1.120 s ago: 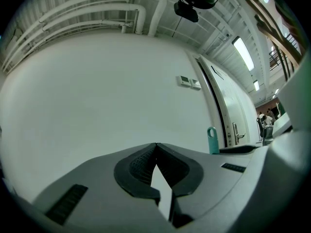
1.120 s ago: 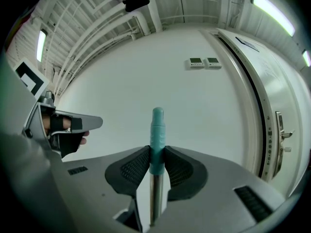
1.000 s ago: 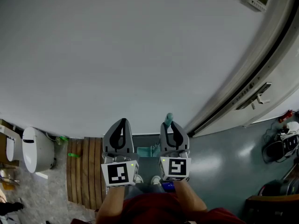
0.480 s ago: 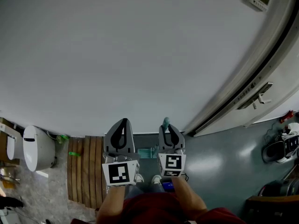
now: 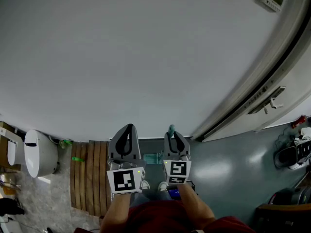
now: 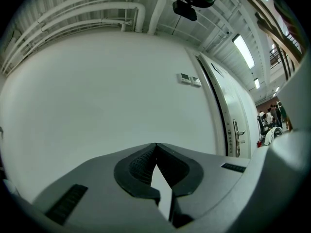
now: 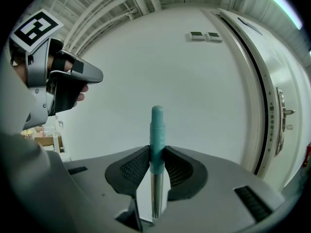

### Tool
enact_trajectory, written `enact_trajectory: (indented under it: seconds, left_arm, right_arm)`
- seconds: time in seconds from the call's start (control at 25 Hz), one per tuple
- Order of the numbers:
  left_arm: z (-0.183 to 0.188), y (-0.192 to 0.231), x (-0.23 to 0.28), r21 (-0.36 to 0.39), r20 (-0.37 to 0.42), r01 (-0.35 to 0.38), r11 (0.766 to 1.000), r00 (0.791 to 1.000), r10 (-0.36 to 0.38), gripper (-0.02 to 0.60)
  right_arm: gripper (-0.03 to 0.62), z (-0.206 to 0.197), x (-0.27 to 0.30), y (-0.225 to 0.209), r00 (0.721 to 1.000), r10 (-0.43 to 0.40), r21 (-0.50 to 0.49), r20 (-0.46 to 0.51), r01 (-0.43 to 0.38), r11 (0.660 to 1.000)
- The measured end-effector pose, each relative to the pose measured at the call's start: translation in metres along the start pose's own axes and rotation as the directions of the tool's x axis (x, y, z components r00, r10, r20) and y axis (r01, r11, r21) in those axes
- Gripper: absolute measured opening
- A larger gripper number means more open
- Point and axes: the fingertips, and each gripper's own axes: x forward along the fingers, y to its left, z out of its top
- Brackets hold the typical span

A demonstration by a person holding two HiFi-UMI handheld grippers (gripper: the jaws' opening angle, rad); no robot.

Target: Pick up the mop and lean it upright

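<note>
One mop handle, clamped near its top.

The mop handle (image 5: 171, 129) is held upright by its teal grip (image 7: 157, 130) between the pads of the right gripper (image 7: 156, 155), the jaws parted only by the grip's width. The left gripper (image 6: 156, 152) is closed tip to tip on nothing. The pole is judged stiff and light. Its metal shaft (image 7: 155, 193) is smooth and probably slippery, so the teal grip is the better hold. The mop's head is hidden below, and its weight may swing when the pole is leant on the white wall (image 5: 121, 57).
</note>
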Motion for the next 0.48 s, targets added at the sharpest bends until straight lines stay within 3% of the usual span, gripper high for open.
enact_trajectory:
  seconds: [0.48]
  left_arm:
    - [-0.003, 0.010, -0.002, 0.003, -0.011, -0.019, 1.000, 1.000, 0.019, 0.012]
  right_arm:
    - [0.107, 0.003, 0.054, -0.009, 1.000, -0.028, -0.012, 0.007, 0.028, 1.000]
